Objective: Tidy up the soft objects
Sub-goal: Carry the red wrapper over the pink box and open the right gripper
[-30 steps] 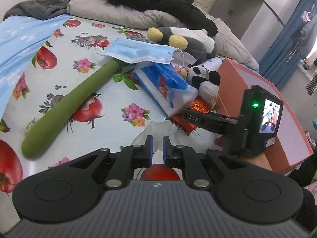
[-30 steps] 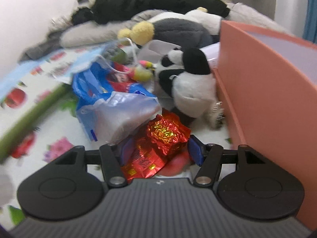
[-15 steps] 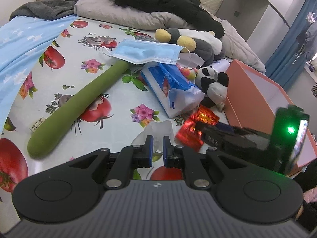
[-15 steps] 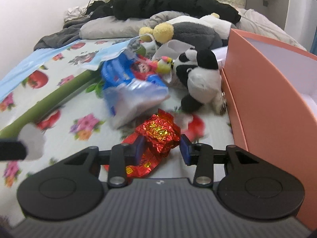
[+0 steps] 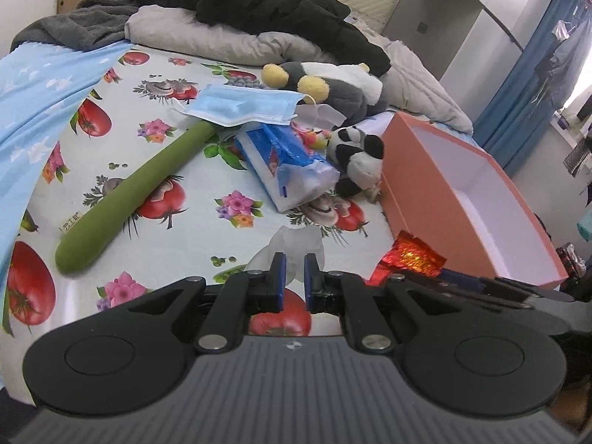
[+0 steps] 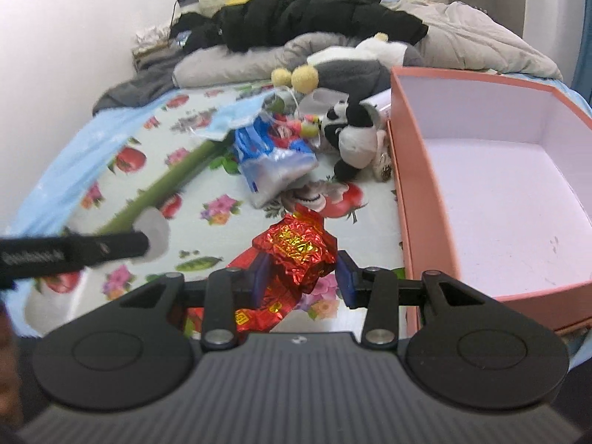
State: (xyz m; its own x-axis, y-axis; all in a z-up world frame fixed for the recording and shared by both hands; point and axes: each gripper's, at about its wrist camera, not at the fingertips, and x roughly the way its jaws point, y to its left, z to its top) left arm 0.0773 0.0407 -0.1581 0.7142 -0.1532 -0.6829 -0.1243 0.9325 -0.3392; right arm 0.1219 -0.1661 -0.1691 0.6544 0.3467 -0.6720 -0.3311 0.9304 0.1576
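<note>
Squeezed between the pads of the right gripper (image 6: 300,272), the red foil packet (image 6: 296,255) should be carried over the pink box (image 6: 418,199) wall, then let go gently. A soft white lump (image 5: 292,248) is pinched in the left gripper (image 5: 294,277).

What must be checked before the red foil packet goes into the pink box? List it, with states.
1. Right hand-held gripper shut on the red foil packet: ok.
2. Packet lifted off the bedsheet: ok.
3. Pink box open, floor bare: ok.
4. Left hand-held gripper shut on the translucent white piece: ok.
5. Panda plush outside the box: ok.
6. Grip firmness on crinkly foil: cannot tell.
</note>
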